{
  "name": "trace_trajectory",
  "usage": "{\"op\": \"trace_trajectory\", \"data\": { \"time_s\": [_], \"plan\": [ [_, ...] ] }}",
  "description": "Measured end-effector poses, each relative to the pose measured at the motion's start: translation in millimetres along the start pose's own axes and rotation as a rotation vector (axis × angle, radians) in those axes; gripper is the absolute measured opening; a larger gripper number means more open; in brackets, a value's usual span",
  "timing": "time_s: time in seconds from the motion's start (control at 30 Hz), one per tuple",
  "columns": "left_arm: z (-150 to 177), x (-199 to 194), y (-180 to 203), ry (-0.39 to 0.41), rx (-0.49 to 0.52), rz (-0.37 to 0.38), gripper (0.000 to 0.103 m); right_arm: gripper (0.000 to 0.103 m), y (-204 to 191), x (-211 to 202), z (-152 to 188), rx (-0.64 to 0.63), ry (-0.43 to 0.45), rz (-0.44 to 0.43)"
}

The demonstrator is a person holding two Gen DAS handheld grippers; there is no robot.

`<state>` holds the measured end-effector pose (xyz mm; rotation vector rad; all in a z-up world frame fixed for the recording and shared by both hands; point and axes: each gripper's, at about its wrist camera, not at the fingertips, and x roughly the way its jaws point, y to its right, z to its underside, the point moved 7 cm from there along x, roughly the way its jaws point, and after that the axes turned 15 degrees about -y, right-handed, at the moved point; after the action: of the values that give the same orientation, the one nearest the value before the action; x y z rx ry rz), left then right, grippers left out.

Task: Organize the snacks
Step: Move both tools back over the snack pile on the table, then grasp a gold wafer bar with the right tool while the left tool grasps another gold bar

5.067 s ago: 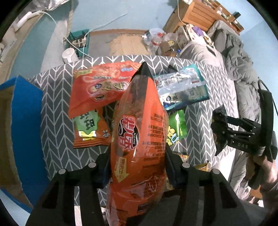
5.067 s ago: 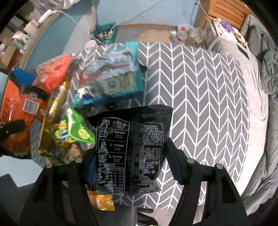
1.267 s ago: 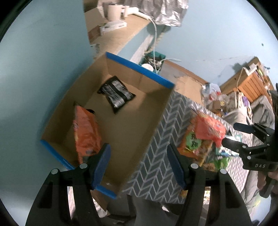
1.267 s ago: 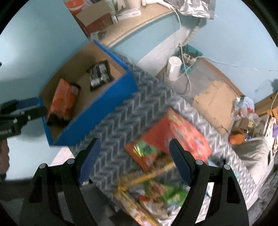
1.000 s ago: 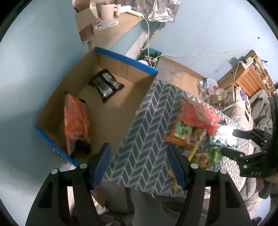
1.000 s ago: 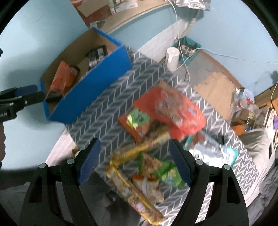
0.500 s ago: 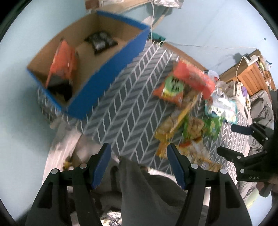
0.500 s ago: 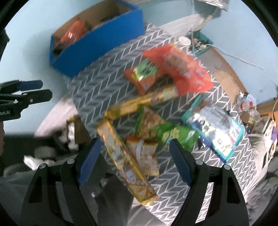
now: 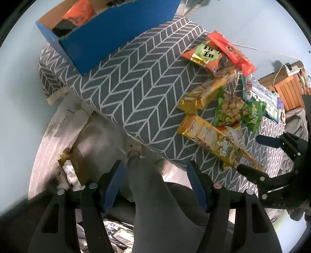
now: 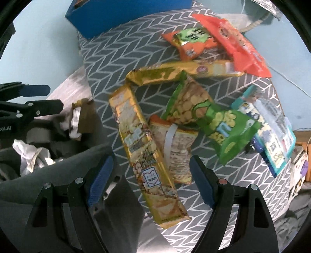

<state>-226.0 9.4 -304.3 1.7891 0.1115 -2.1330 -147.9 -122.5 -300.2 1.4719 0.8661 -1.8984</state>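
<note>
Several snack packs lie on the chevron-patterned table [image 9: 140, 85]: a long gold bar pack [image 10: 143, 140], a second gold pack [image 10: 184, 71], a green bag [image 10: 210, 114], an orange bag [image 10: 192, 42], a red bag [image 10: 239, 44] and a teal pack [image 10: 272, 126]. The blue box [image 9: 108, 33] at the table's far left holds an orange bag [image 9: 77, 11]. My left gripper [image 9: 155, 186] is open and empty, off the table's near edge. My right gripper [image 10: 149, 179] is open and empty over the near end of the long gold pack [image 9: 215, 140].
The table's near edge drops to a floor with crumpled paper and a cardboard scrap [image 10: 81, 116]. A grey-clothed leg [image 9: 155, 204] lies under the left gripper. A wooden cabinet [image 9: 287, 89] and grey bedding [image 9: 295, 124] stand at the right.
Both grippers, empty since the orange and black bags went into the box, have swung back from the box toward the table's near edge. The snack pile now fills the right wrist view.
</note>
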Motion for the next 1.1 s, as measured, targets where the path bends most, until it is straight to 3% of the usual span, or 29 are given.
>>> {"op": "trace_trajectory", "data": {
  "time_s": [0.47,0.63,0.77,1.1],
  "plan": [
    [2.8,27.0,1.4,-0.052,-0.023,0.011,0.068,0.08,-9.9,37.5,-16.3,-0.093,-0.012,0.132],
    [-6.0,19.2,0.9,-0.049,-0.017,0.003,0.068,0.063,-11.5,42.3,-16.1,-0.095,0.005,0.149],
    [-19.8,12.5,5.1,-0.04,-0.001,-0.003,0.068,0.041,-5.1,33.9,-9.6,-0.079,0.033,0.097],
    [-67.8,-3.6,39.8,-0.003,0.155,-0.051,0.074,0.032,11.6,19.6,12.6,0.022,0.081,-0.045]
  ]
}}
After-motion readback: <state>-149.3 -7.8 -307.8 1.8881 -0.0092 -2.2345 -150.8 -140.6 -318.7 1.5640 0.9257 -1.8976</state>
